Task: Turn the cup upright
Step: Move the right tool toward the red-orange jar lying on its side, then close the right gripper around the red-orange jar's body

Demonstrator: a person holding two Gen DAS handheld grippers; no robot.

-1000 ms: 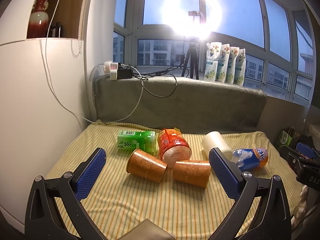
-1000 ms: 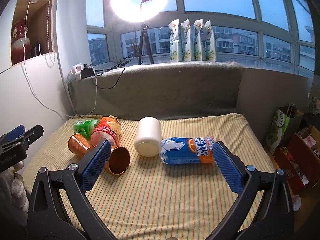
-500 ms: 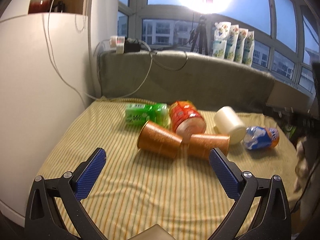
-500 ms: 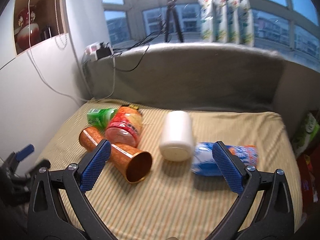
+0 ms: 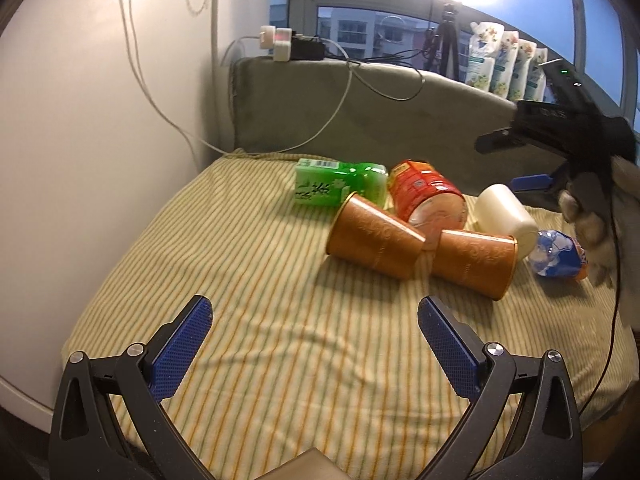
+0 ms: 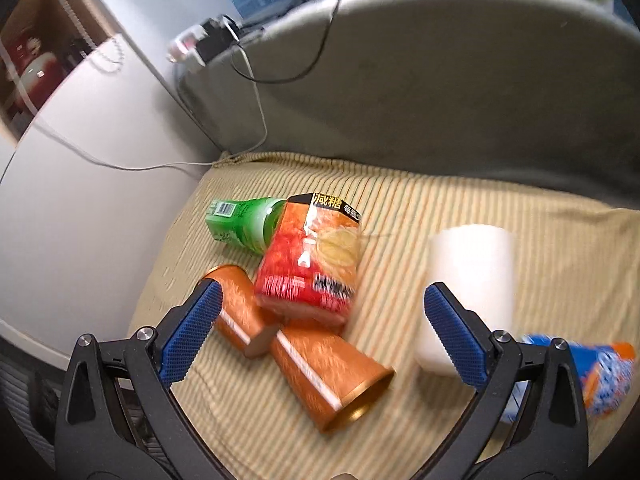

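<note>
Two orange paper cups lie on their sides on the striped cloth. In the left wrist view one cup (image 5: 374, 236) lies left and the other cup (image 5: 474, 262) lies right, base to base. In the right wrist view the nearer cup (image 6: 332, 372) points its open mouth toward me, and the other cup (image 6: 236, 308) lies behind it. My left gripper (image 5: 314, 344) is open and empty, well short of the cups. My right gripper (image 6: 320, 332) is open and empty, hovering above the cups. It also shows in the left wrist view (image 5: 532, 182).
A green bottle (image 5: 336, 186), a red jar (image 5: 426, 196), a white cup (image 5: 506, 214) and a blue pack (image 5: 558, 254) lie beside the cups. A grey backrest (image 5: 400, 120) stands behind. A white cabinet (image 5: 100, 120) stands left. Cables run down it.
Both grippers have moved forward and tilted down toward the cups. The right gripper has come much closer above them and now enters the left wrist view. Both stay open.
</note>
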